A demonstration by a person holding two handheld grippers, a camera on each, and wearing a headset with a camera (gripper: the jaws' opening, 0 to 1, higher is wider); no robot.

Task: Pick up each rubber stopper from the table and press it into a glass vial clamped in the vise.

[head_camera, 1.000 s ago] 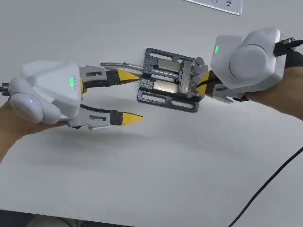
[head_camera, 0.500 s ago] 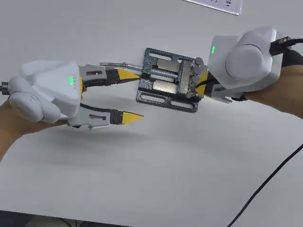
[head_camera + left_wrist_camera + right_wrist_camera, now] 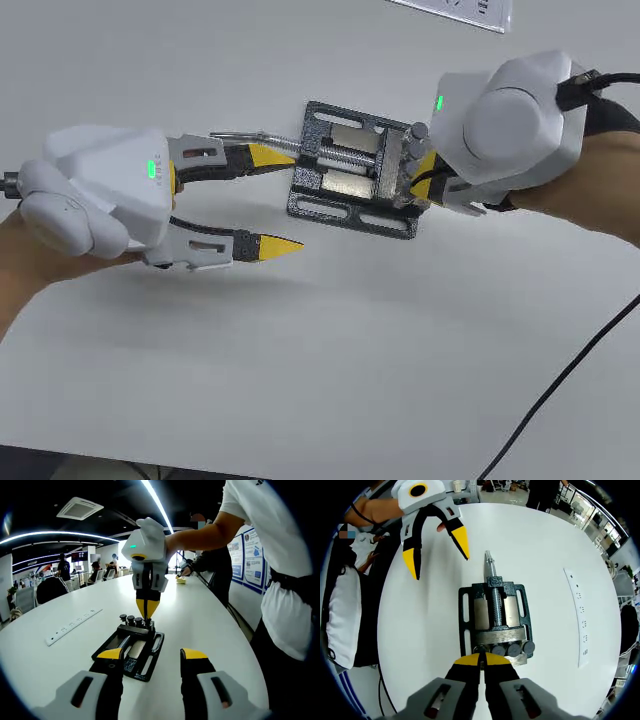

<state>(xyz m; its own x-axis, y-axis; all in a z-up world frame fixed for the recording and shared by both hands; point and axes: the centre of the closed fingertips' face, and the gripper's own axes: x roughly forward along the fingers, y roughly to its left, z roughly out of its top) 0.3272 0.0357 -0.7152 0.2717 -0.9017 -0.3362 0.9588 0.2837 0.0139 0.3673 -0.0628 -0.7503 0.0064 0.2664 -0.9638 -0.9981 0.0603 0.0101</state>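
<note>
Centrally on the white surface (image 3: pixel 330 350) the black vise (image 3: pixel 345 213) is sitting flat, with bare room lying open round all four of its edges. Four dark stoppers (image 3: pixel 513 649) are standing in a row along its clamped end, above the jaw. The right tool (image 3: pixel 481 661) is pointing down at the end stopper of that row with its jaws pressed almost together, showing only a thin slit and nothing gripped between them; its tips are meeting that stopper's top. The left tool (image 3: pixel 293 202) is hovering at the opposite end, spread wide and carrying nothing, one tip lying just beside the screw handle (image 3: pixel 250 137). A cable (image 3: pixel 560 390) is crossing the surface well apart from the vise, and a power strip (image 3: pixel 580 625) is lying off to one side.
</note>
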